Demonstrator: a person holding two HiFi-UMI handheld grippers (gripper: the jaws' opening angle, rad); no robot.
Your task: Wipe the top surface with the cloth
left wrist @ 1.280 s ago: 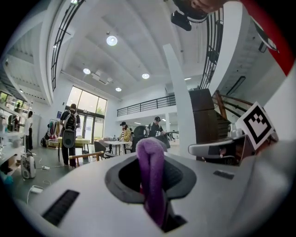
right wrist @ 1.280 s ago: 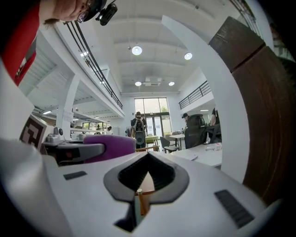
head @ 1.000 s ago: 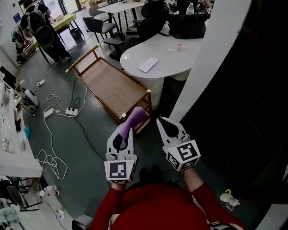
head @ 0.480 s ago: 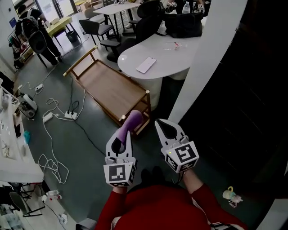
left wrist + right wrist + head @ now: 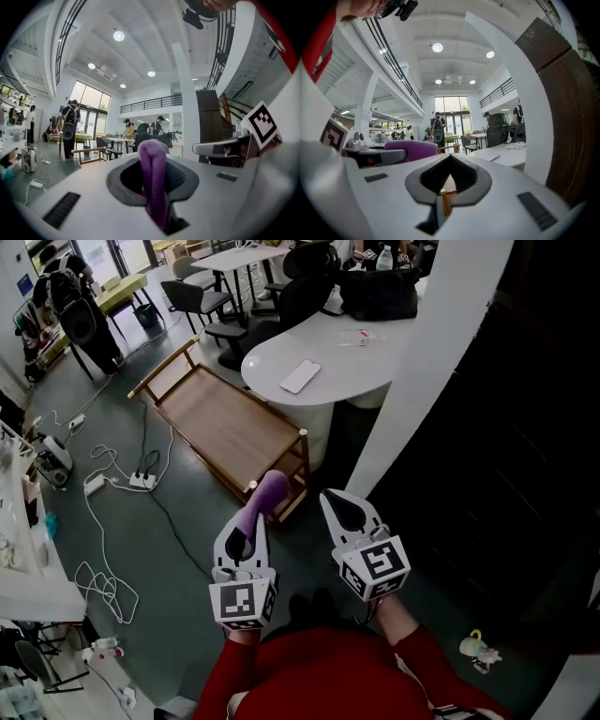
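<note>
A purple cloth (image 5: 261, 502) sticks out forward from my left gripper (image 5: 246, 538), whose jaws are shut on it; in the left gripper view the cloth (image 5: 153, 178) rises as a folded loop between the jaws. My right gripper (image 5: 351, 513) is held beside it at the same height, shut, with nothing between its jaws. Both hang above the floor, short of the low wooden table (image 5: 221, 427), whose bare top lies ahead. From the right gripper view the cloth (image 5: 410, 149) shows at the left.
A white round-ended counter (image 5: 337, 348) with a phone (image 5: 300, 376) stands behind the wooden table. A white pillar (image 5: 431, 362) and a dark wall are at the right. Cables and a power strip (image 5: 142, 481) lie on the floor at the left. Chairs and people stand far back.
Both grippers have drifted slightly left and down in the head view, with the cloth still held. The view has shifted a little.
</note>
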